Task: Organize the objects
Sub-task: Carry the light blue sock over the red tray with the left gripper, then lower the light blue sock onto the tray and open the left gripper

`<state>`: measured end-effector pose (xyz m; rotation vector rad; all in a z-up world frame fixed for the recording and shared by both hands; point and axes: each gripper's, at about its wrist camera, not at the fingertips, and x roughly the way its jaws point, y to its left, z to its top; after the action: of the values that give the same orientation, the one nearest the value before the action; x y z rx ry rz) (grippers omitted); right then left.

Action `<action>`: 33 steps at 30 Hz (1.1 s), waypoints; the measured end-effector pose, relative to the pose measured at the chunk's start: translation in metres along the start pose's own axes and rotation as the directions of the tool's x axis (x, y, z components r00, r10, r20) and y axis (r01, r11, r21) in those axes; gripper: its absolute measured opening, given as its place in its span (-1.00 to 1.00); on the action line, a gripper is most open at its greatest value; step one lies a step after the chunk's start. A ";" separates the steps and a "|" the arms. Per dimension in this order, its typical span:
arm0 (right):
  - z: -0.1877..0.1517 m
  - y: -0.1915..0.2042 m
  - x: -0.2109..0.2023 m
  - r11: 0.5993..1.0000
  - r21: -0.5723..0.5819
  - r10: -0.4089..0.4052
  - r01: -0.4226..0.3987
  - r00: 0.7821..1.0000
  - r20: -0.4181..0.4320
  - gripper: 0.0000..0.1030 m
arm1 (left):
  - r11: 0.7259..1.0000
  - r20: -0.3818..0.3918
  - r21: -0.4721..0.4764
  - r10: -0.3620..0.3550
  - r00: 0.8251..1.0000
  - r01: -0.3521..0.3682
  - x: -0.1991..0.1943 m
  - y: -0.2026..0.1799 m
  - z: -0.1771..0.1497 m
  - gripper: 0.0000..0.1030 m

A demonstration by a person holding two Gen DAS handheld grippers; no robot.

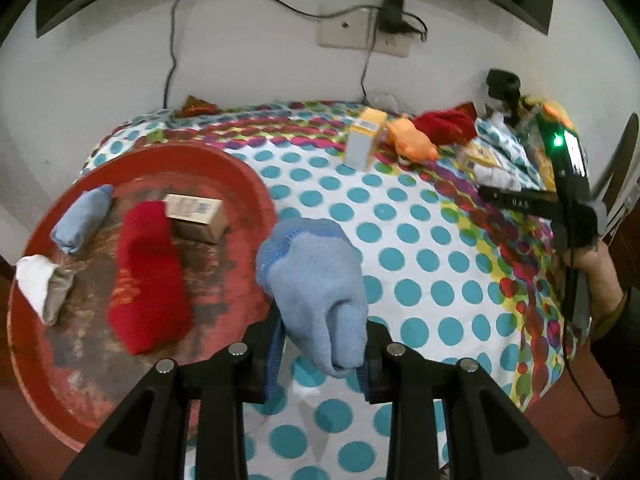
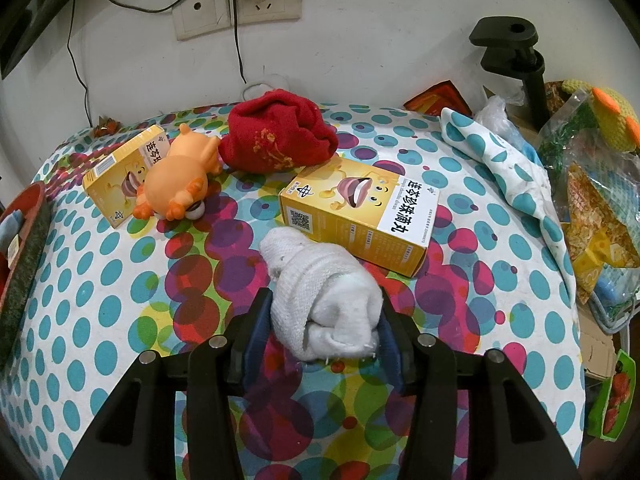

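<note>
The round red tray (image 2: 24,240) with its worn inside is cut by the left edge in the right wrist view — only a part of its rim shows. The yellow cardboard box (image 1: 366,136) is blurred in the left wrist view — its print is not readable.

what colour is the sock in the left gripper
Light blue, with a darker blue cuff: the sock, clearest in the left wrist view.

Both wrist views look steeply down, close over the dotted cloth (image 1: 420,240); both share the orange toy (image 2: 176,184) (distant at left).
</note>
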<state>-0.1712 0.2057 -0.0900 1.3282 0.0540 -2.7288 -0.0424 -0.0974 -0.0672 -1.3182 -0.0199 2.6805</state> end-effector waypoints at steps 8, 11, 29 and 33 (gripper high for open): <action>0.000 0.000 0.000 1.000 0.000 -0.001 0.001 1.000 0.000 -0.07 | 0.993 0.068 -0.086 0.084 0.994 -0.078 -0.036 0.051 0.005 -0.41; 0.000 0.001 0.000 1.000 -0.001 -0.002 0.002 1.000 0.000 -0.07 | 0.984 0.071 -0.129 0.135 0.988 -0.125 -0.040 0.074 0.006 -0.41; 0.001 0.002 0.001 1.000 -0.008 -0.016 0.015 1.000 -0.001 -0.07 | 0.937 -0.056 -0.244 0.246 0.968 -0.252 -0.005 0.165 -0.021 -0.41; 0.001 0.002 0.001 1.000 -0.008 -0.017 0.017 1.000 -0.001 -0.06 | 0.938 -0.051 -0.251 0.235 0.971 -0.240 -0.003 0.170 -0.023 -0.41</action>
<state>-0.1729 0.2039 -0.0903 1.3335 0.0772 -2.7384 -0.0452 -0.2671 -0.0924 -1.5083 -0.2266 2.9480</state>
